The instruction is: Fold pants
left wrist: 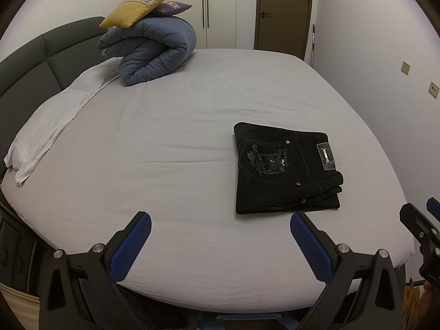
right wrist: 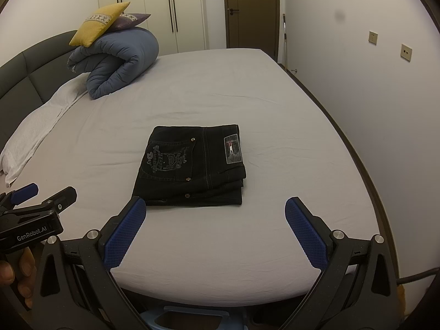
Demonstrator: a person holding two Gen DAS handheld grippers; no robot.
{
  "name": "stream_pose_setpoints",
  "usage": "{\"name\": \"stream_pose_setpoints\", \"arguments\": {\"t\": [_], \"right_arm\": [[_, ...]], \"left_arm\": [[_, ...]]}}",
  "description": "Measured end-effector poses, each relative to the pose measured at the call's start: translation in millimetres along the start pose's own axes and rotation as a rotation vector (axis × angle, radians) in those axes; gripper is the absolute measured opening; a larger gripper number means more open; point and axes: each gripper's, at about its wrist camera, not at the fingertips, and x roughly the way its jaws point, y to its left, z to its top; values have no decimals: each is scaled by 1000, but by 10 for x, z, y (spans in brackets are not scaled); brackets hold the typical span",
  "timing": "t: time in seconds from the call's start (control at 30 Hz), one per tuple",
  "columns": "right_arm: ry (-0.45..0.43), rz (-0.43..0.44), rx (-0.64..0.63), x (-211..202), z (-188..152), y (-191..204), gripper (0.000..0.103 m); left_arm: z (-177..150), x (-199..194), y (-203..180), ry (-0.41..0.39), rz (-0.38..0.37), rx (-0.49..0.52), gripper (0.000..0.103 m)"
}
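- Black pants (right wrist: 192,165), folded, flat on grey bed sheet (right wrist: 247,96).
- Left gripper (left wrist: 220,229) and right gripper (right wrist: 215,211): spread wide, empty.
- Right wrist view only: fingers (right wrist: 26,266) on left handle.
- Behind: rolled blue duvet (left wrist: 154,52), wardrobe (left wrist: 220,8), door (right wrist: 251,8).

Both wrist views look from the bed's (left wrist: 192,143) foot toward the headboard (right wrist: 33,66), sharing the folded pants (left wrist: 286,167).

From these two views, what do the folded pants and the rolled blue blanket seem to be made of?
The folded pants look like black denim with a matte finish: pale contrast stitching, metal rivets, a stitched back pocket and a waistband patch. The rolled blue blanket looks like a padded quilt, probably soft woven fabric over filling: it is puffy, with stitched channels. Exact fibres cannot be told.
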Motion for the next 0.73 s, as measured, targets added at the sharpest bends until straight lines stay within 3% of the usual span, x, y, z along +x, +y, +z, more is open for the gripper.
{"name": "stream_pose_setpoints", "arguments": {"t": [0.73], "right_arm": [[13, 3, 6, 27, -58, -9, 103]], "left_arm": [[2, -5, 21, -2, -10, 30, 103]]}}
